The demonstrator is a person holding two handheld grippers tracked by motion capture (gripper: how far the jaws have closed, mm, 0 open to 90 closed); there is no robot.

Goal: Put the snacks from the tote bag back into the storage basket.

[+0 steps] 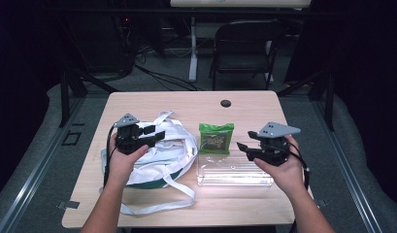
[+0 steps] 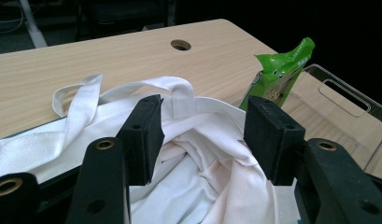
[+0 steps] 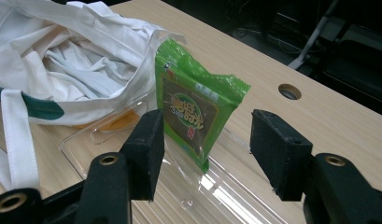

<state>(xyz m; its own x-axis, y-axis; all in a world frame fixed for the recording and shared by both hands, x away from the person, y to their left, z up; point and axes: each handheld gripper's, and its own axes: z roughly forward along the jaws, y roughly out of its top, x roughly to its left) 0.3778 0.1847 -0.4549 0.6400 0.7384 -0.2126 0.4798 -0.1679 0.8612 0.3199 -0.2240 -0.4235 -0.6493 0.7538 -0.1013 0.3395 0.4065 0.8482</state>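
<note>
A white cloth tote bag (image 1: 169,153) with a green band lies crumpled on the left half of the wooden table (image 1: 186,104). My left gripper (image 1: 155,133) hovers at its mouth. Seen from the left gripper view, the jaws (image 2: 202,116) stand open on either side of the bag's rim (image 2: 205,105), and the pads do not press the cloth. A green snack packet (image 1: 216,138) stands tilted at the far edge of a clear plastic tray (image 1: 235,177). My right gripper (image 1: 245,141) is open over the tray, its jaws (image 3: 205,135) facing the packet (image 3: 193,107) and apart from it.
The bag's long straps (image 1: 162,206) trail toward the table's front edge. A cable hole (image 1: 225,103) sits at the back centre of the table. A dark folding chair (image 1: 244,43) and cables stand on the floor beyond.
</note>
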